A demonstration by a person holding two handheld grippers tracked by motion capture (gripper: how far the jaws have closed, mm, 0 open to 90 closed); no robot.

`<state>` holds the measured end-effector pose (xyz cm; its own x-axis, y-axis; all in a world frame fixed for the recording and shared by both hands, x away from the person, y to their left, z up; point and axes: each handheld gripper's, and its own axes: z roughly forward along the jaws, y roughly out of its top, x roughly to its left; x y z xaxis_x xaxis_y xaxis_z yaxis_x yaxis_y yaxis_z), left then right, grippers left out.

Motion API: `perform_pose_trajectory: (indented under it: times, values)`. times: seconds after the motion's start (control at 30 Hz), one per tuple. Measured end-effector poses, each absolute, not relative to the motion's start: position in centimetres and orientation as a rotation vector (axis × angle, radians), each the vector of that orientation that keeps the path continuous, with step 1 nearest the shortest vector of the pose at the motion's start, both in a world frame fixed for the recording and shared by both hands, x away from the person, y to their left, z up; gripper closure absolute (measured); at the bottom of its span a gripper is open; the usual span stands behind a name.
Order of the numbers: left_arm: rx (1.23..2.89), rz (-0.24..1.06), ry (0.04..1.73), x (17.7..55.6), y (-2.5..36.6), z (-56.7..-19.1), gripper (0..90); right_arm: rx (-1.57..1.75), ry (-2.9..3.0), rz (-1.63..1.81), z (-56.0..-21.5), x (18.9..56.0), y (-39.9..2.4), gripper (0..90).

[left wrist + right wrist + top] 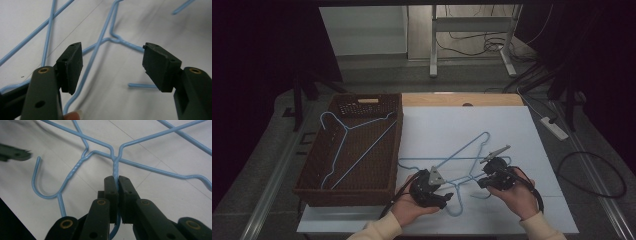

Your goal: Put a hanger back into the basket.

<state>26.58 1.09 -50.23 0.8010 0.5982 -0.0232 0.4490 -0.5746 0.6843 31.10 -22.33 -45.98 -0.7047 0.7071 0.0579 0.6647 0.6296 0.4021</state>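
White table [512,125] | right tongs [117,178] pinch hanger neck [115,168] | left tongs [112,66] agape

Both forearms enter from six o'clock, the left gripper [447,196] at seven o'clock with jaws spread wide and pointing toward three, the right gripper [482,181] at five o'clock with jaws clamped together.

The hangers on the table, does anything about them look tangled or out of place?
Yes. Two blue wire hangers lie crossed over each other on the white sheet, necks overlapping, while a third hanger lies alone in the basket. The right gripper is shut on one twisted neck.
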Motion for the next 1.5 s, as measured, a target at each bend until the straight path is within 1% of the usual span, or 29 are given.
perform_pose_trajectory:
  times: [0.13,0.27,0.5,0.53,0.57,0.63,0.83,0.87,0.9,0.93,0.97,1.0,1.03,1.07,1.1,1.17,1.3,1.5]
  values:
    - [2.291,0.284,0.776,27.1,0.8,-50.6,36.7,1.154,2.739,0.612,-45.9,31.1,-22.4,86.3]
    - [2.315,0.278,0.781,27.6,0.6,-51.1,42.8,1.146,2.738,0.615,-45.8,31.1,-22.4,86.3]
    - [2.348,0.284,0.799,28.2,0.4,-51.6,61.0,1.147,2.735,0.628,-45.6,31.0,-22.4,86.3]
    - [2.351,0.288,0.803,28.3,0.4,-51.7,67.1,1.146,2.735,0.629,-45.5,31.0,-22.4,86.3]
    - [2.351,0.291,0.808,28.3,0.5,-51.7,67.1,1.146,2.735,0.629,-45.5,31.0,-22.4,86.3]
    - [2.348,0.296,0.812,28.5,0.6,-51.6,74.6,1.146,2.734,0.633,-45.5,31.0,-22.5,86.3]
    - [2.357,0.300,0.757,28.3,0.6,-51.3,79.2,1.151,2.723,0.670,-45.3,31.0,-22.7,85.0]
    - [2.358,0.298,0.738,28.3,0.6,-51.3,80.3,1.156,2.704,0.692,-45.2,31.0,-22.9,83.4]
    - [2.358,0.298,0.738,28.3,0.6,-51.3,81.9,1.165,2.683,0.731,-45.0,31.1,-23.2,77.4]
    - [2.358,0.324,0.701,28.0,0.4,-51.2,84.8,1.186,2.638,0.791,-44.7,31.2,-23.5,67.5]
    - [2.358,0.324,0.701,28.0,0.4,-51.2,86.4,1.186,2.638,0.791,-44.7,31.2,-23.5,67.5]
    - [2.353,0.338,0.703,27.8,0.3,-51.1,86.4,1.218,2.518,0.903,-44.1,31.3,-24.3,56.1]
    - [2.349,0.342,0.704,27.8,0.4,-51.0,86.5,1.231,2.477,0.953,-43.9,31.3,-24.6,52.9]
    - [2.346,0.337,0.699,27.9,0.4,-51.0,86.5,1.231,2.477,0.953,-43.9,31.3,-24.6,52.9]
    - [2.342,0.342,0.697,27.9,0.6,-50.9,86.5,1.259,2.367,1.100,-43.4,31.4,-25.6,47.8]
    - [2.332,0.347,0.700,27.9,0.7,-50.8,86.6,1.279,2.280,1.195,-42.9,31.4,-26.6,45.9]
    - [2.303,0.353,0.709,27.8,0.8,-50.5,86.7,1.311,2.194,1.309,-42.6,31.4,-28.2,45.5]
    - [2.259,0.371,0.727,27.6,1.3,-49.8,86.7,1.298,2.168,1.363,-43.4,31.4,-30.0,45.5]
